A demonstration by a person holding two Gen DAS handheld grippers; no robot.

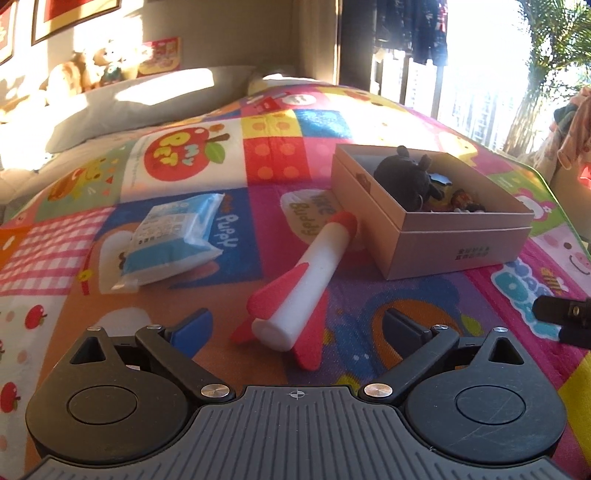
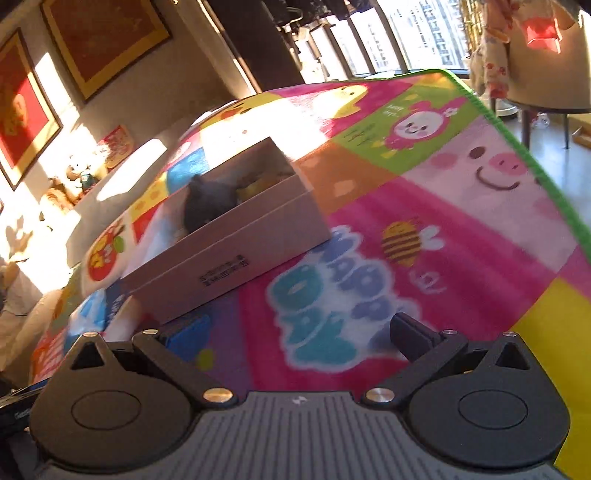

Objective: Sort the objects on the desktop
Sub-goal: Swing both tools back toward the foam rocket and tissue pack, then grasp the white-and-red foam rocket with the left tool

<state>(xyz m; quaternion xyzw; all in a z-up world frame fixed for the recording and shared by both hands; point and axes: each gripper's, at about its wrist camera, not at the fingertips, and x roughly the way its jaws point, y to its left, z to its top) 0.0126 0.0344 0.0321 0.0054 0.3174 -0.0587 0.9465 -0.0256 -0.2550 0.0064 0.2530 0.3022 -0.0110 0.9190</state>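
Patchwork blanket, toy rocket lying flat, nose twd box

This is a home bedroom. Ahead of the tool spreads a bed under a bright patchwork fleece blanket printed with cartoon animals and fruit. Beyond it to the left lies a grey pillow, with plush toys lined against the beige wall below gold-framed red pictures. Far ahead to the right, tall sunlit windows have dark clothes hanging before them.
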